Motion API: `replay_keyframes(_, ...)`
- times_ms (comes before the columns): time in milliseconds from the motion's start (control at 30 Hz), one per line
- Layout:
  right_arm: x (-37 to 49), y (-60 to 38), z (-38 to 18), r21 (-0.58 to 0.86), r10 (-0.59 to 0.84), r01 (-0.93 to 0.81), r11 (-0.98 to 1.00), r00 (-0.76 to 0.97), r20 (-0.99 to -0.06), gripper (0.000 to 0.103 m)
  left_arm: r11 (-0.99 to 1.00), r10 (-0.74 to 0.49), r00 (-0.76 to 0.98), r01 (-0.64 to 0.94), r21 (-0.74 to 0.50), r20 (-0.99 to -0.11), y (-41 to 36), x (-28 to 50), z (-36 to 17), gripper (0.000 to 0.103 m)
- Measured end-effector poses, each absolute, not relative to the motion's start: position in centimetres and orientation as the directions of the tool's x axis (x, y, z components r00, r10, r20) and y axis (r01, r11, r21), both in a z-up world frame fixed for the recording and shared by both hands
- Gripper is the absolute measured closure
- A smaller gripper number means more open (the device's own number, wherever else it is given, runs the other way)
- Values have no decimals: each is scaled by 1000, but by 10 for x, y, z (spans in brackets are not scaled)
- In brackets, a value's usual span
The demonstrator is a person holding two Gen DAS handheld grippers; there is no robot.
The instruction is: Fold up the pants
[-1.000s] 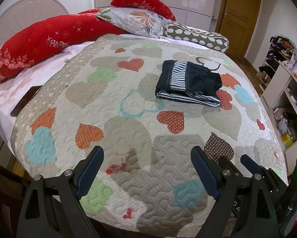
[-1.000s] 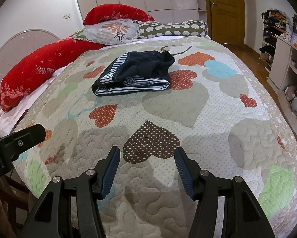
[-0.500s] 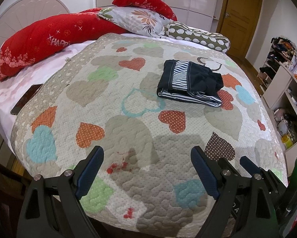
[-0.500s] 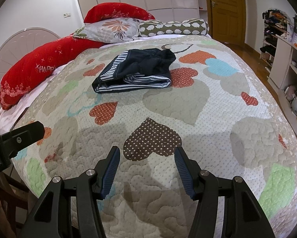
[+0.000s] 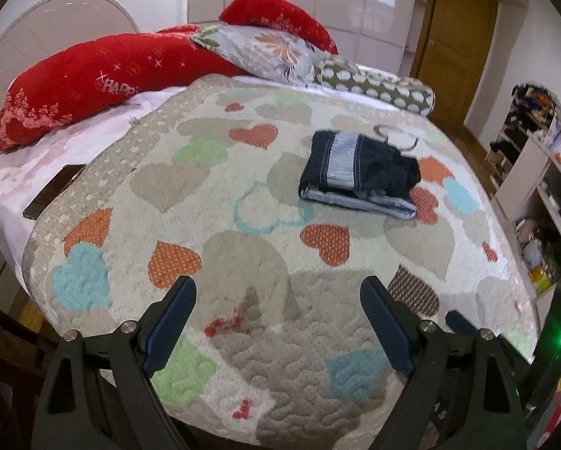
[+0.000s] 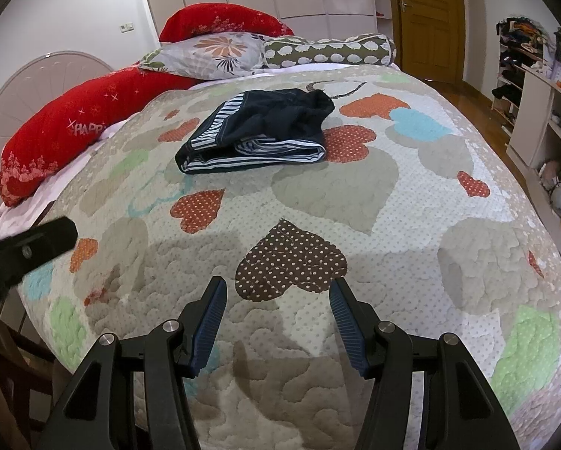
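A: Anything moved? The pants [image 5: 359, 176] sit a bit lower in the left view than a second ago — both grippers have barely shifted.

B: Left gripper [image 5: 278, 322] gapes wide, holding nothing; pants lie folded on the quilt [image 5: 243, 157], well beyond it. Right gripper [image 6: 278, 318] — spread too, empty, pants [image 6: 258, 131] far ahead.

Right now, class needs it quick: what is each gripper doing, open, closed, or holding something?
Left gripper: open, holding nothing, above the quilt.
Right gripper: open, holding nothing; the folded pants lie apart, farther up the bed.
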State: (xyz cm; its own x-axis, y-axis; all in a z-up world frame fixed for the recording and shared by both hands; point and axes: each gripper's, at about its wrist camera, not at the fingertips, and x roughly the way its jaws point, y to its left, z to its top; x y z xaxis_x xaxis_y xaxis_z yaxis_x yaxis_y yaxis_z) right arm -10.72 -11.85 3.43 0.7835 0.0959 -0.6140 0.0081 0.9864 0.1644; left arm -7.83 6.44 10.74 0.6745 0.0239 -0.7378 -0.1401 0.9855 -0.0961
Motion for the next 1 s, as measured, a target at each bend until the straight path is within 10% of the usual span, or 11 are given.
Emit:
replay_keyframes(600, -125, -103, 60, 108, 86, -32, 994, 835, -544, 42, 972, 102, 896, -182, -148, -432, 86, -123, 163, 0)
replay_keyframes(1000, -120, -61, 80, -11, 69, -89, 996, 836, -544, 41, 970, 0, 814, -140, -197, -581, 116, -107, 139, 0)
